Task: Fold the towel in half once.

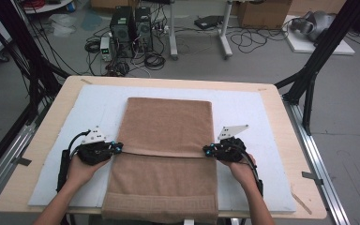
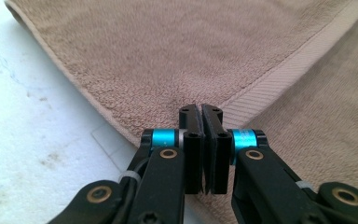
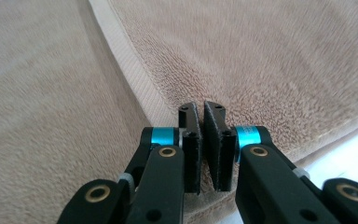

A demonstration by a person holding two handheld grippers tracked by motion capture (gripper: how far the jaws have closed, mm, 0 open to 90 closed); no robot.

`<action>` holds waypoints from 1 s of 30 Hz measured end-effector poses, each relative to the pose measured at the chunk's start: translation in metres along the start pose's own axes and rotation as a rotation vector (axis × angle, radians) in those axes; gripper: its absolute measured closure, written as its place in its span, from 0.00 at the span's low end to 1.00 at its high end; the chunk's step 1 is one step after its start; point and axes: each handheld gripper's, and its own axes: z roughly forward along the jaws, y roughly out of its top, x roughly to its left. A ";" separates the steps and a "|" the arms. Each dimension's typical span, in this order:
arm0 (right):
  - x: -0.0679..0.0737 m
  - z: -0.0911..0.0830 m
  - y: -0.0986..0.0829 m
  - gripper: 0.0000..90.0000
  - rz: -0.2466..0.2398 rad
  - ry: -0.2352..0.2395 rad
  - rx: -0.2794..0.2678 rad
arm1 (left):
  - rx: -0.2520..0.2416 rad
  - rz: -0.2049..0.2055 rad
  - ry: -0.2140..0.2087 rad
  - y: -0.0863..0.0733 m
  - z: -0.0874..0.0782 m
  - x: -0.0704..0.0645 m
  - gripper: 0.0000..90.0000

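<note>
Bench (image 1: 281, 112): covered by a white mat (image 1: 243, 112).
Towel (image 1: 166, 126): laid on the mat, far half folded toward the near side; hem edge short of the near end.
Left hand-held gripper (image 1: 118, 148): jaws closed on the folded edge's corner.
Right hand-held gripper (image 1: 207, 151): likewise closed on its corner.
Progress: first fold judged nearly laid; release and further folds left.

Grey floor (image 1: 272, 61) beyond a wooden table (image 1: 281, 112) with a white mat (image 1: 243, 108), strewn with cables (image 1: 253, 37), two computer towers (image 1: 131, 26), cardboard boxes (image 1: 262, 11) and black frame struts (image 1: 328, 42).
</note>
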 end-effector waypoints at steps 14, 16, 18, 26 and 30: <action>0.023 -0.023 -0.003 0.95 -0.023 0.067 -0.019 | -0.023 0.012 -0.035 -0.009 -0.025 -0.021 0.96; 0.028 -0.022 -0.009 0.95 -0.022 0.083 -0.019 | -0.024 0.009 -0.040 -0.016 -0.028 -0.027 0.97; 0.034 -0.025 -0.013 0.95 -0.028 0.091 -0.027 | -0.033 0.011 -0.046 -0.020 -0.035 -0.033 0.97; 0.070 -0.049 -0.026 0.85 -0.100 0.173 -0.061 | -0.028 0.052 -0.135 -0.039 -0.071 -0.065 0.92; 0.061 -0.052 -0.025 0.72 -0.058 0.157 -0.097 | -0.030 0.064 -0.114 -0.031 -0.068 -0.063 0.71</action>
